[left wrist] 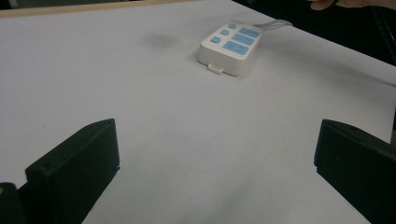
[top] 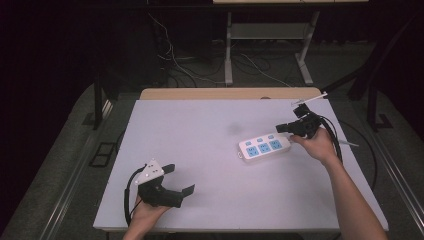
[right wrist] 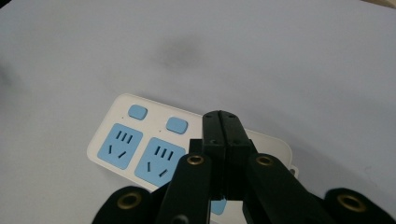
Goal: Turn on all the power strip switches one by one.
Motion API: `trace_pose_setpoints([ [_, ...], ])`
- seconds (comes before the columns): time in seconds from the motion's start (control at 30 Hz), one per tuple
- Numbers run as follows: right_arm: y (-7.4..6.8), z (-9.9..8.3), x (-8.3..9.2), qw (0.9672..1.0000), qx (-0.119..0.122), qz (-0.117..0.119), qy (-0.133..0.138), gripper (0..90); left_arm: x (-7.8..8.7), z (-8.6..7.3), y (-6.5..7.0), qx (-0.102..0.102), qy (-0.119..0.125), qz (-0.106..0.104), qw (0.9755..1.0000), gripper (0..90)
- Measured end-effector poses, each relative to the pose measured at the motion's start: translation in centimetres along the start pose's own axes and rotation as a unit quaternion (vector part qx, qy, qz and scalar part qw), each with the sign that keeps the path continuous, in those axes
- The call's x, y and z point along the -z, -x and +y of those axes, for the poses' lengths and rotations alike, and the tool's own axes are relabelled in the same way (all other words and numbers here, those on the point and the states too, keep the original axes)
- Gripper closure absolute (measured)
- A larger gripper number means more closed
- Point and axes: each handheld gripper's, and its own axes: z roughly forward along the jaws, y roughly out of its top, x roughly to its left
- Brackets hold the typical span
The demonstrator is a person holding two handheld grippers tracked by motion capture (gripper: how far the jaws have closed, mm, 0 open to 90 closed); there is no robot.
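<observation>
White power strip under right gripper's closed fingers.

— How is the left gripper held?

— Low at the near left, in the left hand, its jaws spread wide apart and pointed across to the right (nothing is seen between them).

— And the right gripper?

— It is carried by the right hand, the forearm stretched far forward; its jaws are pressed flat together, tips angled downward.
</observation>
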Motion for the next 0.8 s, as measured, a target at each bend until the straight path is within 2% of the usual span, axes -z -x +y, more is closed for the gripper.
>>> trace_pose_setpoints([
  [0.17,0.1,-0.1,-0.4,1.0,-0.005,-0.003,-0.003,90.0,-0.2,-0.1,-0.1,0.001,-0.008,0.0,1.0,0.0],
  [0.43,0.2,-0.2,-1.3,0.9999,-0.01,-0.007,-0.007,90.0,-0.1,-0.1,-0.3,0.004,-0.006,0.001,1.0,0.0],
  [0.8,0.1,-0.4,-2.7,0.9998,-0.009,0.002,-0.015,90.0,-0.1,-0.1,-0.3,0.003,-0.006,0.001,1.0,0.0],
])
